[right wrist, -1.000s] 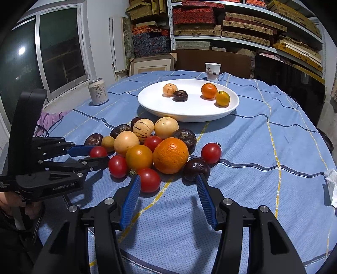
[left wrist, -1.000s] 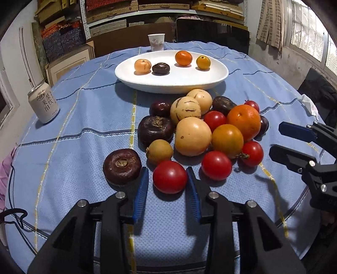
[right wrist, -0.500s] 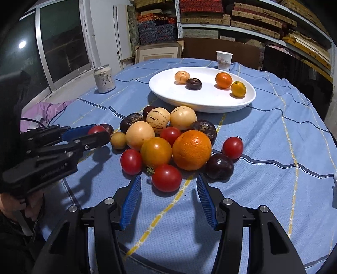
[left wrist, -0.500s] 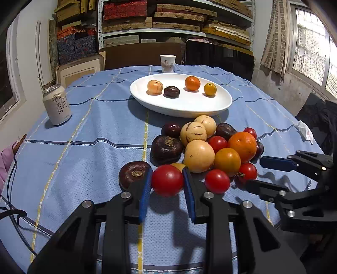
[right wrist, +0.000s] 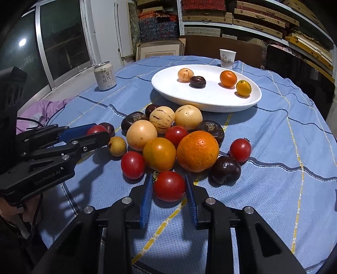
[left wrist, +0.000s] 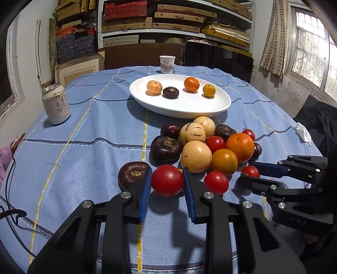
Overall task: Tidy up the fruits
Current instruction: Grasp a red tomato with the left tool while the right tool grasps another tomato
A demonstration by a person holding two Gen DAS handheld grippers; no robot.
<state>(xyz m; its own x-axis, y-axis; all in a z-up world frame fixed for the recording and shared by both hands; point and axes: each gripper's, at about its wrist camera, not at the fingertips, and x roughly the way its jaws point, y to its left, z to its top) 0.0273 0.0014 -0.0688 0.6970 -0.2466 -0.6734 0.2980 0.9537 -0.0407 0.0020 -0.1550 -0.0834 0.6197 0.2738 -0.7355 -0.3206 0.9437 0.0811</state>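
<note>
While clamped on one red tomato (left wrist: 167,180) each at the pile's near edge, left gripper (left wrist: 167,185) and right gripper (right wrist: 169,187); four fruits on one white plate (left wrist: 189,107); three more tomatoes, one orange (right wrist: 197,151) loose

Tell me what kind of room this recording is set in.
Probably a storeroom or back room used for dining: shelves stacked with flat boxes, framed boards leaning on the wall, and a round table under a blue cloth.
</note>
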